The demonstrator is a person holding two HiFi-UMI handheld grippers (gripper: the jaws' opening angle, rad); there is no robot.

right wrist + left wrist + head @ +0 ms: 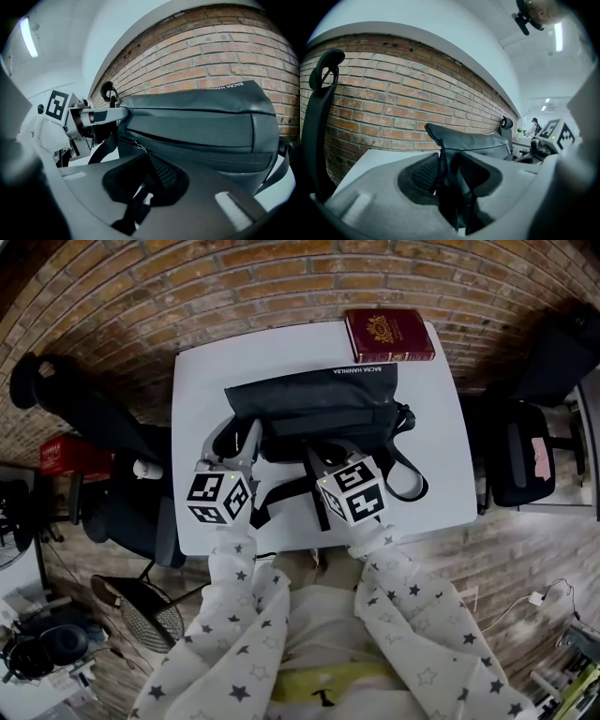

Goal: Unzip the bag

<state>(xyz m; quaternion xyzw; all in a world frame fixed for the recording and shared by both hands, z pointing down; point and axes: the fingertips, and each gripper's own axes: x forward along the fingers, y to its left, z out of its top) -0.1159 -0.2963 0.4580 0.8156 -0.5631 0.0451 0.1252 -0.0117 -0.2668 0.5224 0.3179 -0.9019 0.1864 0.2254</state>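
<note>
A black zip bag (319,404) lies in the middle of the white table (202,381), with its strap (410,479) trailing at the front right. My left gripper (249,434) is at the bag's front left corner. In the left gripper view its jaws (450,171) are shut on a fold of the black fabric (471,140). My right gripper (315,456) is at the bag's front, just right of the left one. Its jaws (150,171) are nearly closed around the small metal zipper pull (136,145), which sits near the zip's left end. The grip itself is partly hidden.
A dark red book (389,334) lies at the table's back right corner. Behind the table runs a brick wall (187,287). Black office chairs stand to the left (89,418) and right (530,451) of the table.
</note>
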